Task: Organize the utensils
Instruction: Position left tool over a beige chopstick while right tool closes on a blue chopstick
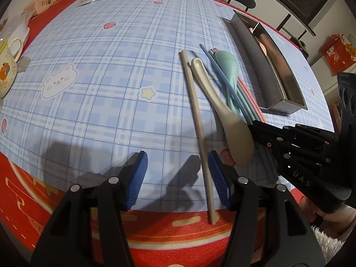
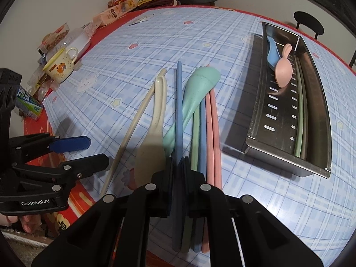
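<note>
A pile of utensils lies on the blue checked mat: a beige chopstick (image 1: 198, 120), a beige spoon (image 1: 224, 113), a mint spoon (image 2: 195, 95), pink chopsticks (image 2: 212, 133), green and blue chopsticks. My right gripper (image 2: 178, 162) is shut on a dark blue chopstick (image 2: 178, 102) that lies over the pile. My left gripper (image 1: 178, 173) is open, low over the mat's near edge, its right pad beside the beige chopstick. A steel tray (image 2: 258, 102) at the right holds a pink spoon (image 2: 283, 71), a blue spoon (image 2: 272, 53) and a green chopstick (image 2: 299, 115).
A cream mug (image 2: 61, 66) stands at the left edge with snack packets (image 2: 115, 11) and boxes behind it. The red tablecloth (image 1: 33, 200) rims the mat. A black chair (image 2: 308, 24) stands beyond the table's far side.
</note>
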A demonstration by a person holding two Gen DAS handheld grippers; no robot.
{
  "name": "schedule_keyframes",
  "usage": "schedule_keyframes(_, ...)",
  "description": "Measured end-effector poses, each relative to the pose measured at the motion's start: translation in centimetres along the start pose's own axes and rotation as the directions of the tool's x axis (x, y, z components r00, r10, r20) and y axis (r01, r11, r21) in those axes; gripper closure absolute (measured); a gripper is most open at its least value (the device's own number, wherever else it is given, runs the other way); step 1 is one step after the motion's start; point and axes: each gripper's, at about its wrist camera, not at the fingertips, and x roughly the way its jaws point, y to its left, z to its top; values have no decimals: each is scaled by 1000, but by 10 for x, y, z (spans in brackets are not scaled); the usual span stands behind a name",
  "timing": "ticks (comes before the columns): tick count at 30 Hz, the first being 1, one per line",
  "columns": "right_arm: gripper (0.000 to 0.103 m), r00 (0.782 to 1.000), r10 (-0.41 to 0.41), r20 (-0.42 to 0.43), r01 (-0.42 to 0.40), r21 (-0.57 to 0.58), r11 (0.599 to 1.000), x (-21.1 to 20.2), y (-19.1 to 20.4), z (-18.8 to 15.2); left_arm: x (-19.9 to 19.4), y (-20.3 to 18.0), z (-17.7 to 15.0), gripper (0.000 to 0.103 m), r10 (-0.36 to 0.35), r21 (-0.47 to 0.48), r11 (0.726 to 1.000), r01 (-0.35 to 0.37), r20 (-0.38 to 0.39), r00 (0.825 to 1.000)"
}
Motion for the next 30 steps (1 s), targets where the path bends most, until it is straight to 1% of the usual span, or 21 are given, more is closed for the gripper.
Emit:
schedule_keyframes(7, 94, 1000, 7, 11, -7, 7, 1000, 1, -2, 2, 2, -4, 2, 43, 9, 13, 1000, -9, -2, 1000)
schedule_keyframes(11, 95, 1000, 24, 13, -25, 27, 999, 1, -5, 1, 4, -6, 8, 52, -2, 21, 1000, 2, 0, 1000)
schedule_keyframes(13, 95, 999, 42, 12, -42, 49, 998, 1, -8, 1, 8, -10, 13, 57, -4, 39, 999, 4, 3, 1000)
schedule_keyframes(14, 95, 999, 52, 12, -52, 60, 997, 1, -10, 1, 9, -12, 15, 62, -3, 48, 999, 3, 3, 1000)
schedule_keyframes(15, 95, 998, 57, 12, -58, 66, 996, 1, -11, 1, 10, -15, 17, 64, 1, 60, 998, -1, 3, 1000)
schedule_keyframes(17, 95, 998, 62, 12, -62, 69, 996, 1, -11, 1, 14, -21, 23, 66, 6, 85, 996, -7, 5, 1000)
schedule_keyframes(21, 95, 998, 62, 14, -62, 67, 996, 1, -11, 0, 20, -26, 34, 68, 15, 103, 995, -16, 14, 1000)
schedule_keyframes(24, 95, 998, 67, 14, -67, 73, 995, 0, -12, 0, 24, -31, 39, 68, 35, 117, 992, -38, 26, 999)
schedule_keyframes(28, 95, 998, 66, 18, -68, 77, 995, 0, -12, 0, 29, -45, 38, 67, 102, 186, 976, -109, 46, 994)
schedule_keyframes(30, 95, 998, 64, 19, -65, 77, 995, 0, -12, 0, 29, -49, 35, 67, 124, 206, 969, -133, 57, 991)
